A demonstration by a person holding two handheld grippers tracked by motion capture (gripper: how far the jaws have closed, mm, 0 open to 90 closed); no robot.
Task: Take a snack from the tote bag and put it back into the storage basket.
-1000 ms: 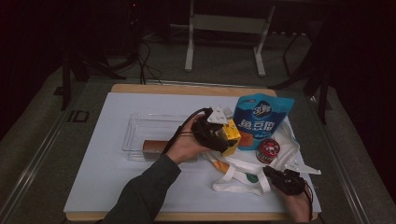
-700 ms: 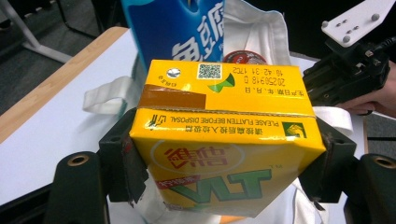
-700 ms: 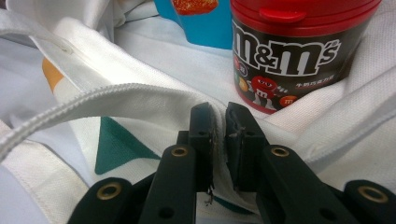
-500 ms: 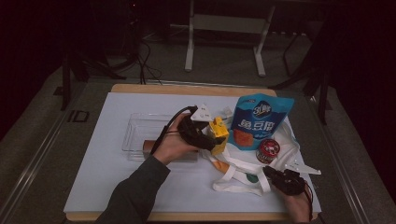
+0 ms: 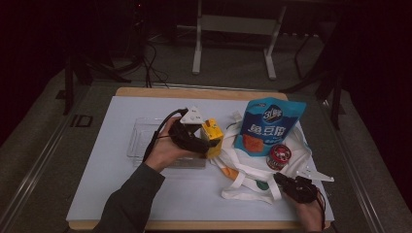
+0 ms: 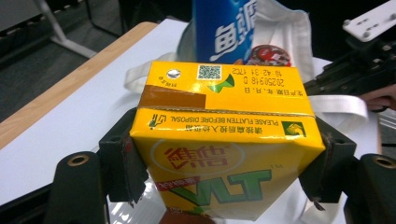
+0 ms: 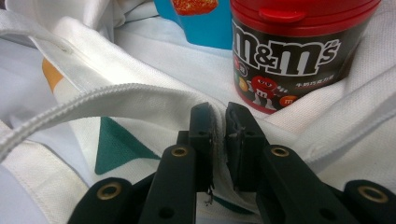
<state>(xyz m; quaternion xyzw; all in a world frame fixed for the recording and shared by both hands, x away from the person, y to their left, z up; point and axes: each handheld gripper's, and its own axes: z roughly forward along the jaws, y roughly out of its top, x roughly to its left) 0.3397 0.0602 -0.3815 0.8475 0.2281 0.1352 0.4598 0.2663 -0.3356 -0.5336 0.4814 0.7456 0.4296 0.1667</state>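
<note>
A yellow drink carton (image 5: pixel 214 138) (image 6: pixel 224 140) is clamped by its sides in my left gripper (image 5: pixel 200 141) (image 6: pixel 224 163), held just above the table between a clear plastic tray (image 5: pixel 138 141) and a white tote bag (image 5: pixel 245 170). My right gripper (image 5: pixel 287 182) (image 7: pixel 219 123) is shut on a fold of the tote bag's (image 7: pixel 154 100) fabric near the front right of the table. A red-lidded M&M's tub (image 5: pixel 279 156) (image 7: pixel 289 51) stands on the bag just beyond those jaws. A blue snack pouch (image 5: pixel 269 124) (image 6: pixel 224 28) stands upright behind the tub.
A white mat (image 5: pixel 97 184) covers the wooden table. The clear tray lies left of centre, partly under my left hand. The tote's straps (image 5: pixel 233 189) loop across the front of the mat. Dark floor and a stand's legs (image 5: pixel 233 43) lie beyond the far edge.
My left gripper has carried the yellow carton leftward, away from the blue pouch and toward the clear tray. The right gripper has stayed put on the bag.
</note>
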